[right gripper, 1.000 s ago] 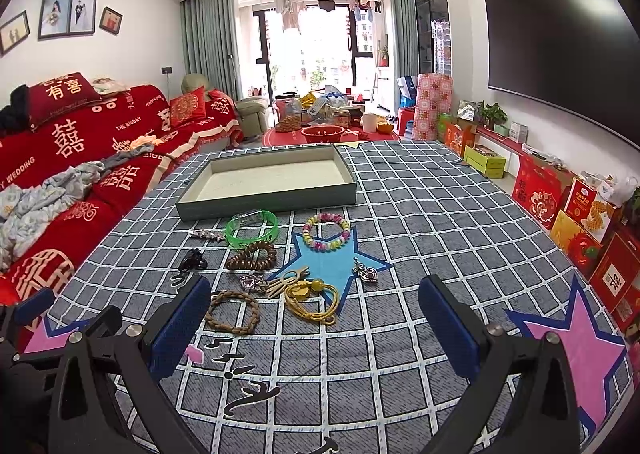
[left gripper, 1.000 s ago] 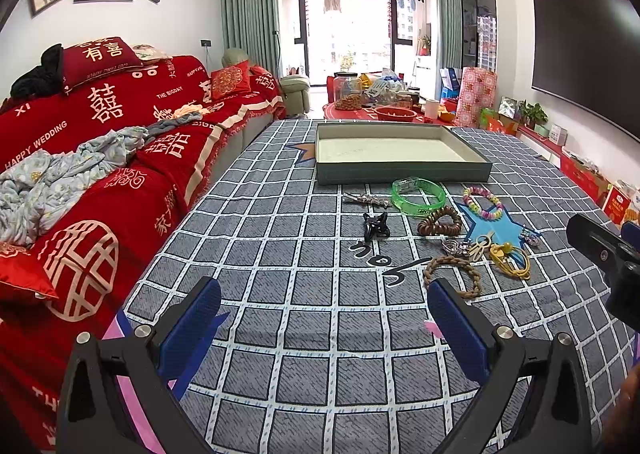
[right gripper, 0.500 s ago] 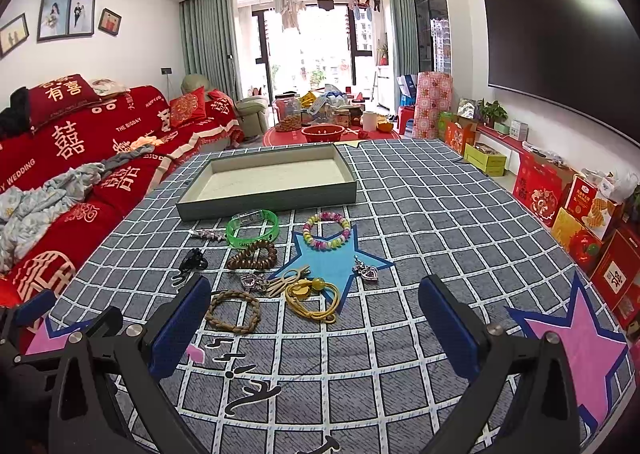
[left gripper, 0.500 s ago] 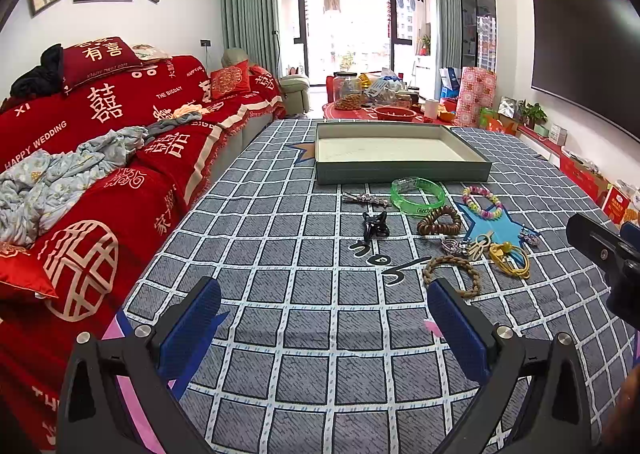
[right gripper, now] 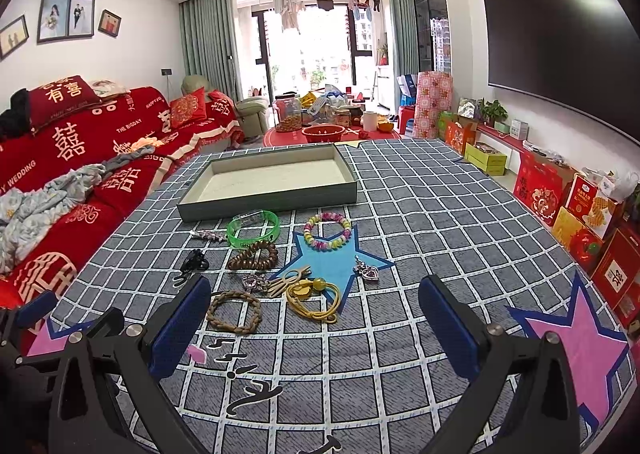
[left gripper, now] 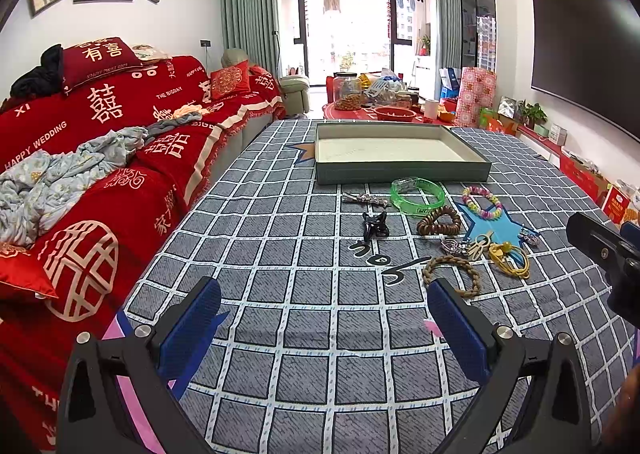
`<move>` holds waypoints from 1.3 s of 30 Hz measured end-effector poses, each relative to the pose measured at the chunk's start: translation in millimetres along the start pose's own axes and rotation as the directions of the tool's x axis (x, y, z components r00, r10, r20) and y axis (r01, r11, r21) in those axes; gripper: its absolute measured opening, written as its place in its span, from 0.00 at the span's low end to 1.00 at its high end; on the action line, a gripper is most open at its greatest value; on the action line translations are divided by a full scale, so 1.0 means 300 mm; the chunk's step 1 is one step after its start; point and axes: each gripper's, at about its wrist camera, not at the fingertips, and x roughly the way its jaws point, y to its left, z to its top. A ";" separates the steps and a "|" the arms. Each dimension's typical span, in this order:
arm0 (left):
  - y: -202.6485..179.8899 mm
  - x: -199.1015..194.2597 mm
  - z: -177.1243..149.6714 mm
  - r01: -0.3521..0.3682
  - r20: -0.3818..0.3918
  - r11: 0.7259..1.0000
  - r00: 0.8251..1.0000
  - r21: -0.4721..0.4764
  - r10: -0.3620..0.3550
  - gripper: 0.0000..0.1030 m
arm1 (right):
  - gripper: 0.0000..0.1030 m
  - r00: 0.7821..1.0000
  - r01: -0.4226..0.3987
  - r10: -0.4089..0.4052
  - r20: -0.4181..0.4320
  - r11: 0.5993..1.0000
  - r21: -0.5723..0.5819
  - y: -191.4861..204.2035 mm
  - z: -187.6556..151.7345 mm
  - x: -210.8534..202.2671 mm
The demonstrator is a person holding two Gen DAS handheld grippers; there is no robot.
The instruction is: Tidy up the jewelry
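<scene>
Hovering apart: left gripper [left gripper: 324,328], right gripper [right gripper: 316,320], both agape (nothing held); four bracelets, one tray [right gripper: 264,200].

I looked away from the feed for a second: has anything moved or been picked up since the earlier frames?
Nothing visibly changed. The left gripper and right gripper hang open and empty over the checked cloth, just as before. The tray holds nothing, and the green bangle, pastel bead bracelet and braided loop lie where they were.
</scene>
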 end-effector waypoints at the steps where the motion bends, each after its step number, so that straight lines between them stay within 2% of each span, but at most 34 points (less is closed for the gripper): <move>1: 0.000 0.000 0.000 0.000 0.000 1.000 1.000 0.000 0.000 1.00 | 1.00 1.000 0.000 0.000 0.000 1.000 0.000 0.000 0.000 0.000; 28: -0.006 -0.001 -0.004 0.003 -0.008 1.000 1.000 0.003 -0.003 1.00 | 1.00 1.000 -0.009 0.009 -0.006 1.000 0.005 0.003 0.003 -0.010; 35: -0.010 0.017 0.001 0.012 -0.026 1.000 1.000 0.007 -0.011 1.00 | 1.00 0.999 -0.016 0.017 -0.027 1.000 0.009 0.048 0.011 -0.020; 39: -0.004 0.041 0.018 0.022 -0.051 1.000 0.998 0.008 -0.022 1.00 | 1.00 0.998 -0.012 0.014 -0.059 1.000 0.025 0.041 0.026 0.029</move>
